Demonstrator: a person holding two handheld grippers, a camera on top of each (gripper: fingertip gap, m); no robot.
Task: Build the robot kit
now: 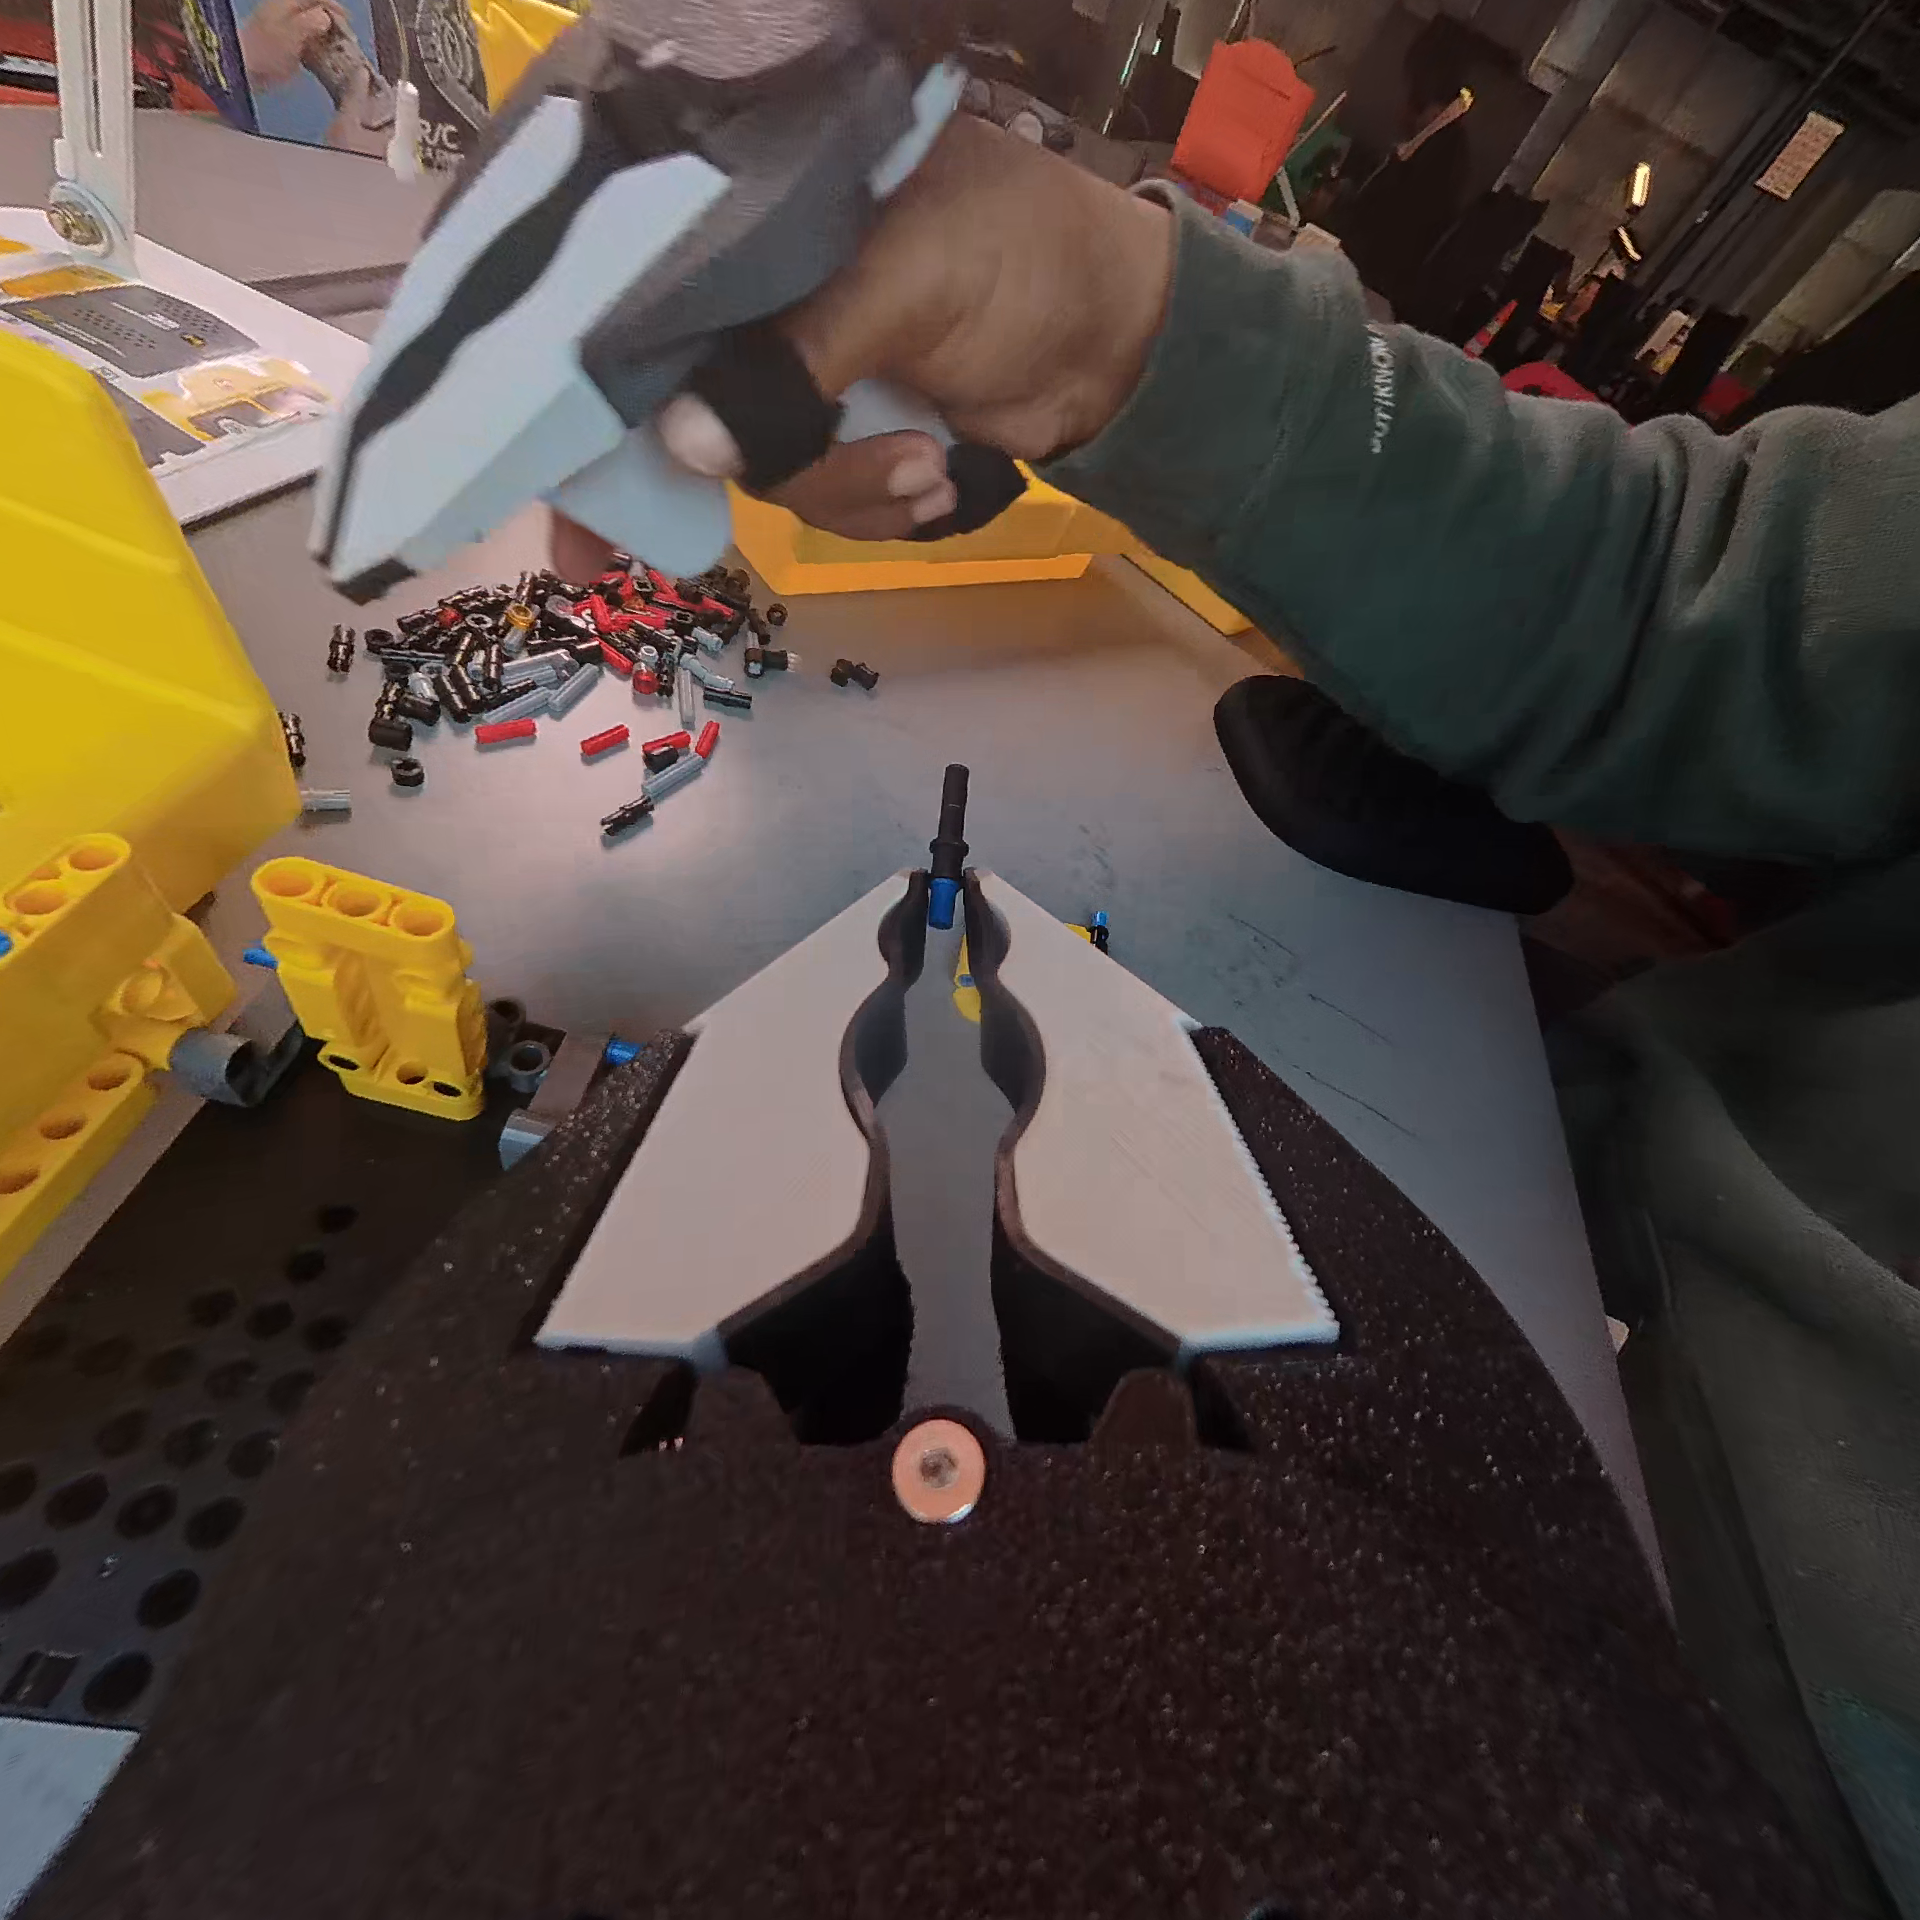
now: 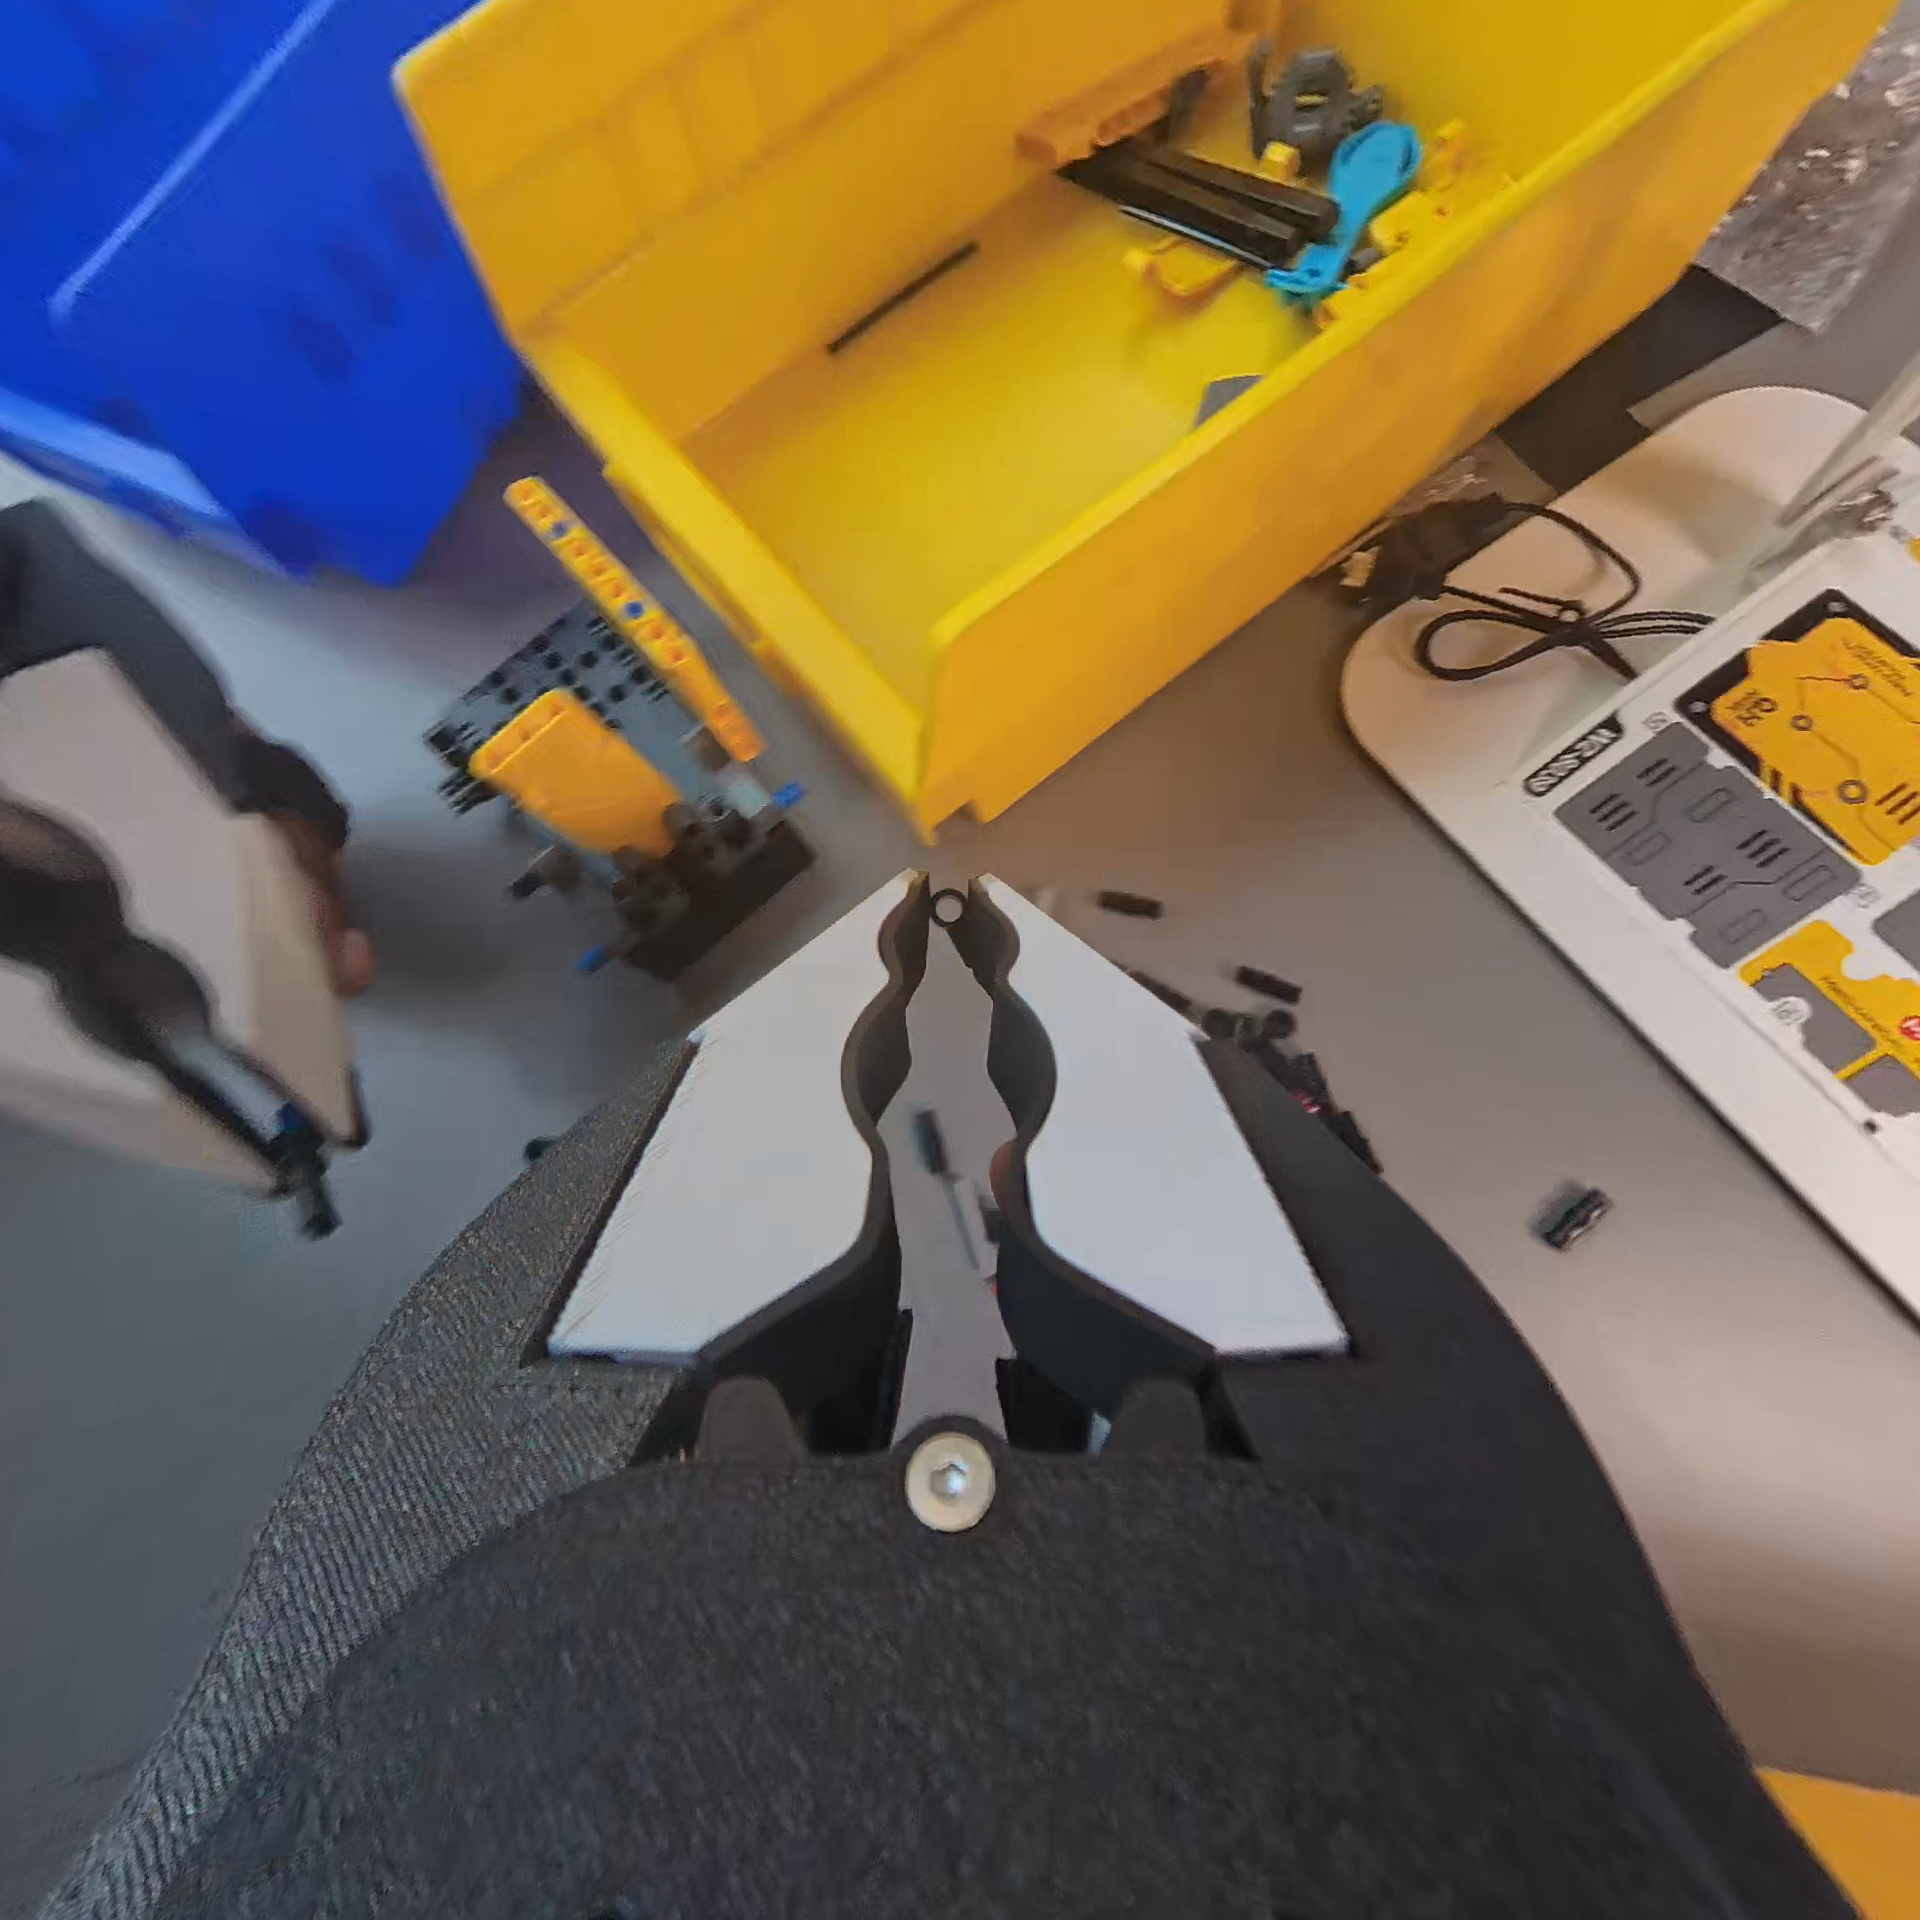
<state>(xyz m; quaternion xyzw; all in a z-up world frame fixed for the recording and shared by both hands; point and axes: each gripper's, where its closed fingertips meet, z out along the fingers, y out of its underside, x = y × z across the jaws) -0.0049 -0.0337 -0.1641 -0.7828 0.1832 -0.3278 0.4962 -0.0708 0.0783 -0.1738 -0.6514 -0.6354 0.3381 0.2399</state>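
1. We see the left gripper (image 1: 948, 902) with its fingers clamped on a slim pin (image 1: 948, 847), blue at the held end and black where it juts out past the tips, raised above the grey surface (image 1: 1195, 852).
2. To its left a yellow brick assembly (image 1: 379, 987) sits on a black perforated plate (image 1: 156, 1403), just beside a yellow bin (image 1: 114, 665).
3. Ahead lies a heap of small connectors (image 1: 551, 649) (black, red and grey), scattered loosely.
4. The right gripper (image 2: 948, 906) has its fingers closed on a small black ring-shaped piece (image 2: 947, 907), seen end-on between the tips.
5. Beyond it an open yellow bin (image 2: 1039, 623) holds a few parts in its far corner; a blue bin (image 2: 260, 312) stands to its left.
6. At far right a printed sheet (image 2: 1714, 831) lies on the surface.
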